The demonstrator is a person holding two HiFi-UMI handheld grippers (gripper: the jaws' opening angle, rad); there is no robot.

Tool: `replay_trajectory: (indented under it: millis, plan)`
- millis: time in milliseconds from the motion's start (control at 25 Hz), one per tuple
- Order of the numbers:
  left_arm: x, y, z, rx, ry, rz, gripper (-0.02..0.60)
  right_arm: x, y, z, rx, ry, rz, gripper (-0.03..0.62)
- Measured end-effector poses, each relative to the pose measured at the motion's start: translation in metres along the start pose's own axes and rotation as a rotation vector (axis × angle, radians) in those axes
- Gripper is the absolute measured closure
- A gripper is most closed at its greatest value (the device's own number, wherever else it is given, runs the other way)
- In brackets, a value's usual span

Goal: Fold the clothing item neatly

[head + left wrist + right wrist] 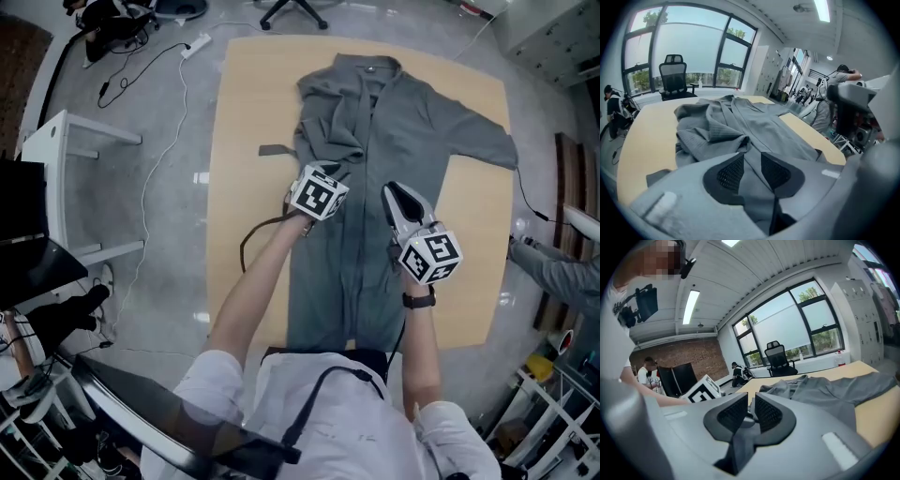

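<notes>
My left claw point(752, 161) stands half open, gripping nothing, just above the grey shirt point(375, 141). My right claw point(750, 405) is nearly closed, seemingly on a thin fold of it. The shirt lies lengthwise on the bench point(244, 112), with the bunched sleeve point(328, 127) already in. Next, I reckon, I grip and fold the spread sleeve point(473, 131).

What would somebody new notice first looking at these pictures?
A long grey garment sprawls across the light wooden table. In the head view its left-side sleeve is bunched in over the chest and the other sleeve stretches toward the table's right edge. Over its middle are the left gripper, fingers apart, and the right gripper, each carrying a black-and-white marker cube.
</notes>
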State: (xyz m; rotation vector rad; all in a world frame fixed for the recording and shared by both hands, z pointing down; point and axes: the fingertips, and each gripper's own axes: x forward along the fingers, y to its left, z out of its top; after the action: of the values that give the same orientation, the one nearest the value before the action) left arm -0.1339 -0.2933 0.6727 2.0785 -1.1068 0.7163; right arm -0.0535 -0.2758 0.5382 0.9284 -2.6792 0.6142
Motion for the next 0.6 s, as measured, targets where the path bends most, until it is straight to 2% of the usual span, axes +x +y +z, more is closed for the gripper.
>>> replay_trajectory:
  millis: [280, 360, 480, 520, 600]
  plan:
    - [-0.062, 0.028, -0.022, -0.167, -0.128, 0.050, 0.462, 0.118, 0.016, -0.016, -0.163, 0.159, 0.094, 0.545]
    - [-0.074, 0.037, -0.035, -0.197, -0.136, 0.081, 0.462, 0.157, 0.022, -0.033, -0.239, 0.238, 0.094, 0.545]
    - [-0.087, 0.046, -0.053, -0.219, -0.118, 0.110, 0.462, 0.207, 0.030, -0.057, -0.367, 0.356, 0.069, 0.582]
    - [-0.091, 0.048, -0.058, -0.223, -0.113, 0.113, 0.462, 0.221, 0.033, -0.064, -0.405, 0.394, 0.057, 0.569]
    - [-0.098, 0.052, -0.065, -0.232, -0.110, 0.116, 0.462, 0.244, 0.033, -0.078, -0.460, 0.475, 0.025, 0.489]
